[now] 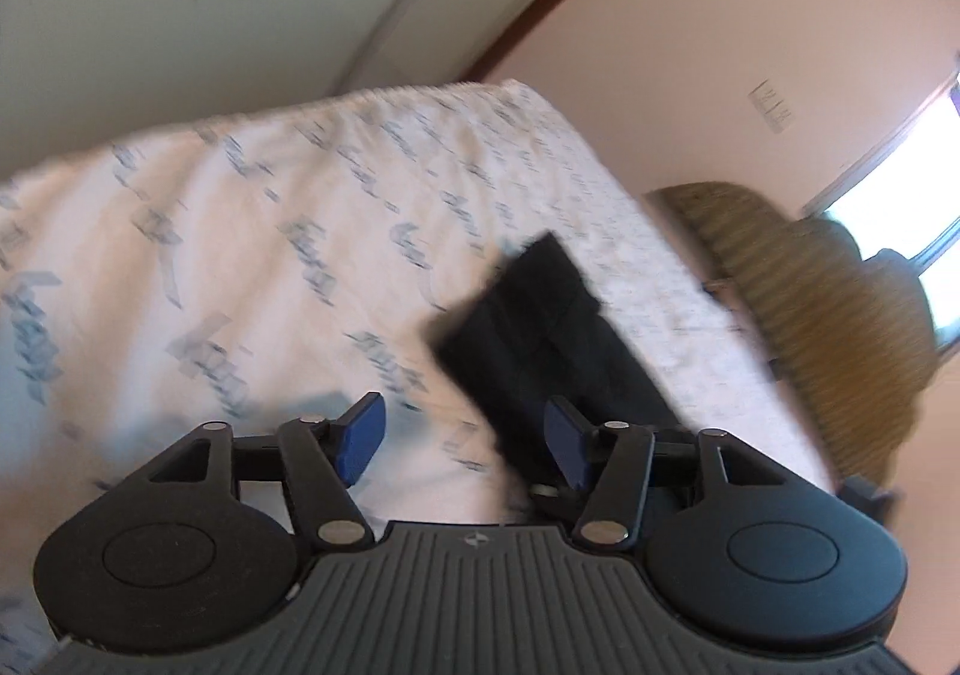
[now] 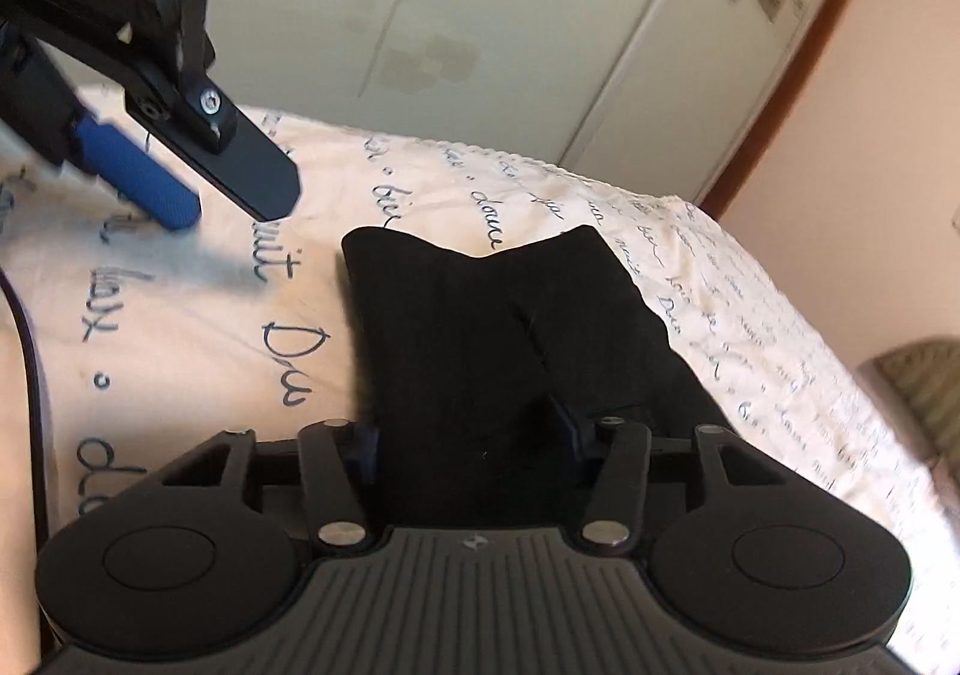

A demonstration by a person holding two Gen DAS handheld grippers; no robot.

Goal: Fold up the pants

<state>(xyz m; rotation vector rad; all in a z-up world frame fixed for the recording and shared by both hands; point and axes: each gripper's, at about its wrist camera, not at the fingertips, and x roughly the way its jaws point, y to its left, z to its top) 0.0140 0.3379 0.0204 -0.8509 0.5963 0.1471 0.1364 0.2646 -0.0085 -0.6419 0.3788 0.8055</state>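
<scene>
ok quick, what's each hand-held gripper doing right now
Left hand-held gripper: open, nothing between its blue pads, beside the black pants.
Right hand-held gripper: black pants fill its jaws; a firm grip cannot be told.

Each camera sat behind its own gripper and looked forward and down along the fingers, close above the bed (image 1: 252, 207). The left wrist view faced the bed's far corner and a pink wall (image 1: 690, 33). The right wrist view faced a pale wardrobe (image 2: 480, 3). Both views shared the black pants (image 2: 480, 327) and the printed sheet.
</scene>
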